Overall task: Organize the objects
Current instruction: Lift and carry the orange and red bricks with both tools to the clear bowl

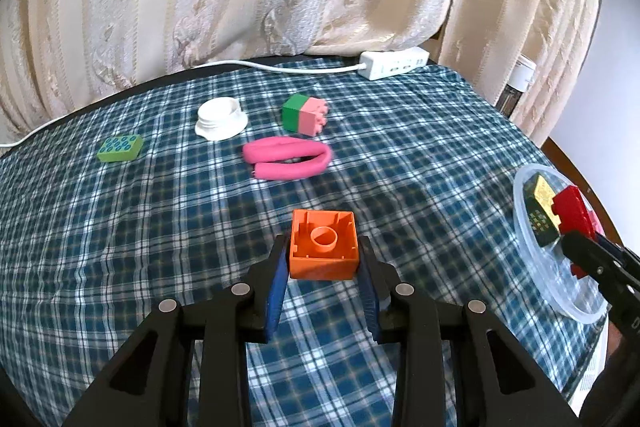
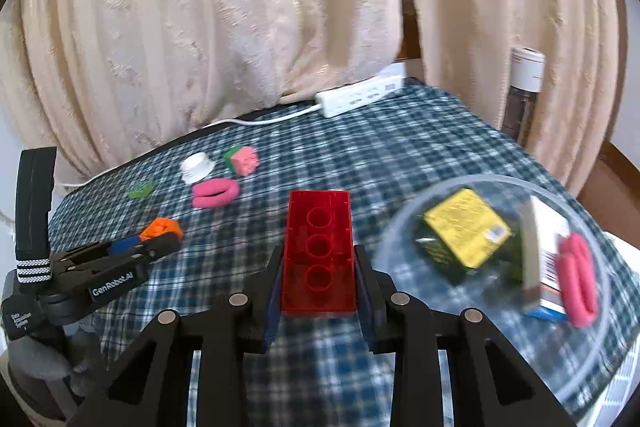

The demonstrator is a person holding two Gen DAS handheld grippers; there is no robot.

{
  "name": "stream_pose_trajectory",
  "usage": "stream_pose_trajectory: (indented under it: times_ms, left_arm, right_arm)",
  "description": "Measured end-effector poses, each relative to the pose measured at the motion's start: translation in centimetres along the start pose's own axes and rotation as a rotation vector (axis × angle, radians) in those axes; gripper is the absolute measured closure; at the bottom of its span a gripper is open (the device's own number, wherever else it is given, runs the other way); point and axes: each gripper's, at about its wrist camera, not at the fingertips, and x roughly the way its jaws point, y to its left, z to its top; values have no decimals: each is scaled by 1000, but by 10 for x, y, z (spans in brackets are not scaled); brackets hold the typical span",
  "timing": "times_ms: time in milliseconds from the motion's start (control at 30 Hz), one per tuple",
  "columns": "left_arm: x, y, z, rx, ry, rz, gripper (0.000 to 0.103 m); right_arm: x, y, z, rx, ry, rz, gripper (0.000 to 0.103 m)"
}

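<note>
Your left gripper clamps an orange building block between its blue-padded fingers, hollow underside up, over the plaid tablecloth. Your right gripper grips a translucent red brick lengthwise, underside up with three round sockets showing; in the left wrist view it is held at the rim of the clear plastic bowl.

The bowl already holds a yellow-labelled packet, a small box and a pink foam loop.

Farther back on the cloth lie a second pink foam loop, a green-and-pink block pair, a white cap and a flat green brick, all apart from one another. A white power strip sits at the far edge.
</note>
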Motion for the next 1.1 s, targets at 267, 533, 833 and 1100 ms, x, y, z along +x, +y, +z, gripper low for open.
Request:
stream_pose_trajectory:
  times_ms: [267,533,833,1100]
  left_arm:
    - [-7,-18,-2,31,-1,-31,69]
    - [-8,-39,-2,64,3,-39,69]
    - [-13,-67,-1,112,-5,-53,69]
    - [-11,-97,-3,163,7,-62,69]
  right_arm:
    - [-16,-36,-14,57,7,-62,70]
    - [-23,-65,-25,103,11,-95,70]
    - [-27,-88,-35,135,17,-96,70]
    - [-27,-106,-42,159,23,-87,70]
